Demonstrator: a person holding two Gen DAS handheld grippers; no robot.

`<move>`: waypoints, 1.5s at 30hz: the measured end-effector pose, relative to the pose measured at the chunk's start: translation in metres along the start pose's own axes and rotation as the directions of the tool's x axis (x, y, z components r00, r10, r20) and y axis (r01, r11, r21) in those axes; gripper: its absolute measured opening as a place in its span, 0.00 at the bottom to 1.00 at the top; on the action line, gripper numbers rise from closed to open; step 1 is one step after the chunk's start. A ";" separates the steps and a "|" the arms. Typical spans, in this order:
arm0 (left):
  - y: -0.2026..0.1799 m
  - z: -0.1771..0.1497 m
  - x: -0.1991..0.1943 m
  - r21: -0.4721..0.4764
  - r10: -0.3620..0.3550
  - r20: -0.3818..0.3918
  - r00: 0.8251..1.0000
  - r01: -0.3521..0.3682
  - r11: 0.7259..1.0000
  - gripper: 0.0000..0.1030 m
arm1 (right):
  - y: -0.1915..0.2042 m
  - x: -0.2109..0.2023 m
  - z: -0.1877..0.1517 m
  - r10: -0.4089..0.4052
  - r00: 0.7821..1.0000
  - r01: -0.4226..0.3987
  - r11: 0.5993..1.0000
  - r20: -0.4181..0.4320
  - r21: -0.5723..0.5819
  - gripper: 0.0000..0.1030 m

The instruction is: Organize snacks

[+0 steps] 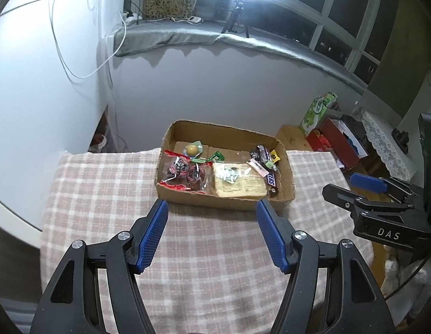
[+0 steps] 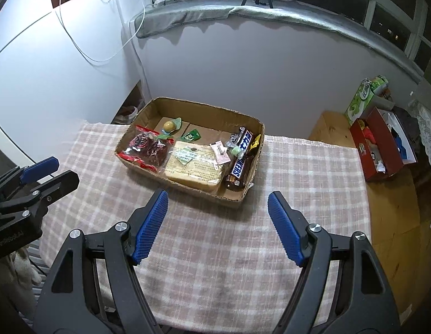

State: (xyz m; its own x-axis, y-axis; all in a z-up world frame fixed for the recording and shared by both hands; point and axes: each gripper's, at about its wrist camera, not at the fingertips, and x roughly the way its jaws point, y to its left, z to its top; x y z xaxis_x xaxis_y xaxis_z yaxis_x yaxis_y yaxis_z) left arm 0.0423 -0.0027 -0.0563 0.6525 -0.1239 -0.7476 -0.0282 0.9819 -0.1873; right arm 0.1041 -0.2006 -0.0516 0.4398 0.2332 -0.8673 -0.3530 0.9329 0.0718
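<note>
A shallow cardboard box (image 1: 287,172) (image 2: 244,194) sits on the checked cloth at the table's far side. In it lie a red-trimmed bag of dark snacks (image 1: 185,172) (image 2: 147,147), a pale wrapped block (image 1: 237,183) (image 2: 196,164), Snickers bars (image 1: 271,178) (image 2: 240,167), a yellow ball sweet (image 1: 192,148) (image 2: 168,125) and small sachets. My left gripper (image 1: 212,208) hangs open over the cloth, short of the box, nothing between its blue pads. My right gripper (image 2: 218,199) is open and empty too, near the box's front corner. Each gripper shows at the edge of the other's view.
The checked cloth (image 1: 109,194) (image 2: 312,172) covers the table. Right of the table, on a wooden surface, stand a red box (image 2: 376,150) and a green tissue pack (image 2: 360,103). A white wall and a grey-covered window sill (image 1: 215,37) lie behind.
</note>
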 end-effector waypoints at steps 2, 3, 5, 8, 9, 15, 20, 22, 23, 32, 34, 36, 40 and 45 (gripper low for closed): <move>-0.001 0.000 -0.005 0.003 0.006 0.011 1.000 -0.006 1.000 0.64 | 0.001 -0.006 -0.001 -0.005 1.000 0.005 1.000 0.011 -0.003 0.75; -0.002 0.000 -0.008 0.005 0.010 0.018 1.000 -0.010 1.000 0.64 | 0.002 -0.008 -0.002 -0.007 1.000 0.007 1.000 0.017 -0.005 0.75; -0.003 0.000 -0.012 0.003 0.015 0.027 1.000 -0.015 1.000 0.64 | 0.003 -0.012 -0.003 -0.013 1.000 0.013 1.000 0.024 -0.006 0.75; -0.005 0.001 -0.016 0.006 0.023 0.038 0.999 -0.023 1.000 0.64 | 0.003 -0.016 -0.003 -0.009 1.000 0.009 1.000 0.030 -0.002 0.75; -0.005 0.001 -0.016 0.007 0.024 0.039 0.999 -0.024 1.000 0.64 | 0.003 -0.017 -0.003 -0.009 0.999 0.009 1.000 0.032 -0.002 0.75; -0.006 0.001 -0.018 0.007 0.029 0.040 0.999 -0.029 1.000 0.64 | 0.003 -0.018 -0.003 -0.010 0.999 0.010 1.000 0.032 -0.004 0.75; -0.006 0.001 -0.019 0.007 0.030 0.040 0.999 -0.030 1.000 0.64 | 0.003 -0.019 -0.003 -0.009 1.000 0.009 1.000 0.029 -0.001 0.75; -0.006 0.001 -0.018 0.005 0.029 0.038 0.999 -0.029 1.000 0.64 | 0.004 -0.019 -0.003 -0.008 1.000 0.008 1.000 0.029 -0.004 0.75; -0.006 0.001 -0.018 0.002 0.028 0.035 0.999 -0.028 1.000 0.64 | 0.004 -0.019 -0.004 -0.009 1.000 0.009 1.000 0.029 -0.001 0.75; -0.005 -0.001 -0.021 -0.004 0.026 0.035 0.999 -0.026 1.000 0.64 | 0.005 -0.019 -0.006 -0.009 1.000 0.010 1.000 0.026 -0.006 0.75; -0.005 -0.001 -0.021 -0.005 0.025 0.034 0.999 -0.025 1.000 0.64 | 0.004 -0.018 -0.007 -0.009 1.000 0.009 1.000 0.024 -0.005 0.75; -0.006 -0.002 -0.021 -0.004 0.025 0.031 0.999 -0.025 1.000 0.64 | 0.004 -0.018 -0.007 -0.008 1.000 0.009 1.000 0.024 -0.006 0.75; -0.007 -0.002 -0.021 -0.003 0.026 0.031 0.999 -0.026 1.000 0.64 | 0.004 -0.018 -0.007 -0.009 1.000 0.010 1.000 0.024 -0.007 0.75; -0.006 -0.003 -0.021 -0.008 0.025 0.029 0.999 -0.025 1.000 0.64 | 0.004 -0.019 -0.008 -0.008 1.000 0.008 1.000 0.024 -0.004 0.75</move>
State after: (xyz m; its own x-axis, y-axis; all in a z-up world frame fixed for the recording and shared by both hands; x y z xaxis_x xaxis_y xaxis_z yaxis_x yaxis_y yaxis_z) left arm 0.0264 -0.0062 -0.0410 0.6730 -0.0950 -0.7335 -0.0505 0.9835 -0.1736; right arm 0.0878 -0.2032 -0.0392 0.4628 0.2321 -0.8555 -0.3523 0.9338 0.0627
